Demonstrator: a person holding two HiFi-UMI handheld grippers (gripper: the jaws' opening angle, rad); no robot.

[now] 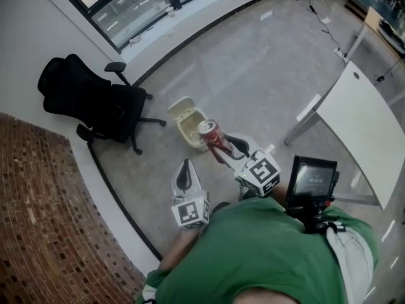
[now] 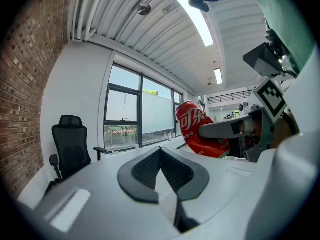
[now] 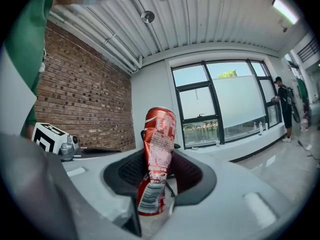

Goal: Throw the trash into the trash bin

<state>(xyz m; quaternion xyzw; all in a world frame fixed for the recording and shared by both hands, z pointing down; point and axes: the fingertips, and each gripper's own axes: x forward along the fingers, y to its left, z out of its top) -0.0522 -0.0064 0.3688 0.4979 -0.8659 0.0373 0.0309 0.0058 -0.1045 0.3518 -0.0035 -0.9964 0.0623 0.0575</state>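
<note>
Dented red can [image 3: 156,159], clamped upright in right gripper [image 3: 159,176], held toward trash bin [image 1: 188,126] for dropping; left gripper [image 2: 161,170] closed, empty.

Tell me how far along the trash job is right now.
Done: the dented red can is picked up and clamped in the right tool. In hand: it is held above the floor, close to the bin, whose lid is open. Left: release the can into the bin. The left tool is shut and empty.
</note>
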